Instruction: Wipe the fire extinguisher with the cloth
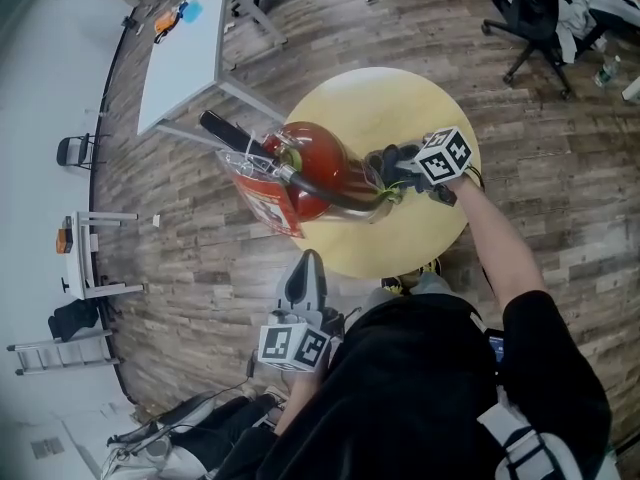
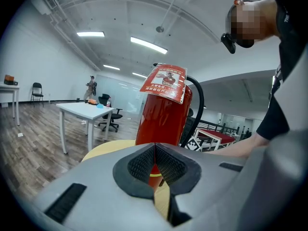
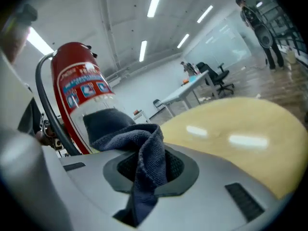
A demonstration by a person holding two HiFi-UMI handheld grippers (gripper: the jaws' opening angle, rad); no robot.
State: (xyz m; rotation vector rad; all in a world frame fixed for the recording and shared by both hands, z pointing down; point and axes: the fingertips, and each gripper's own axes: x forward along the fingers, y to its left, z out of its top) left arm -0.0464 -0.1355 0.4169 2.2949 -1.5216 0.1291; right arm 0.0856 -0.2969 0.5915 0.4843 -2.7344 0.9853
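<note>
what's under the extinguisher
A round yellow table; the extinguisher stands upright on it. The patch of tabletop beneath its base is covered by the extinguisher itself, so nothing there can be seen.

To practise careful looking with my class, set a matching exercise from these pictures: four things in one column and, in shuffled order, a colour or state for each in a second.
Things
1. extinguisher
2. cloth
3. left gripper
4. table

Colours or states
A. shut, empty
B. round, yellow
C. red, standing on the table
D. dark blue, clamped in the right gripper

Pairs: 1-C, 2-D, 3-A, 4-B.
</note>
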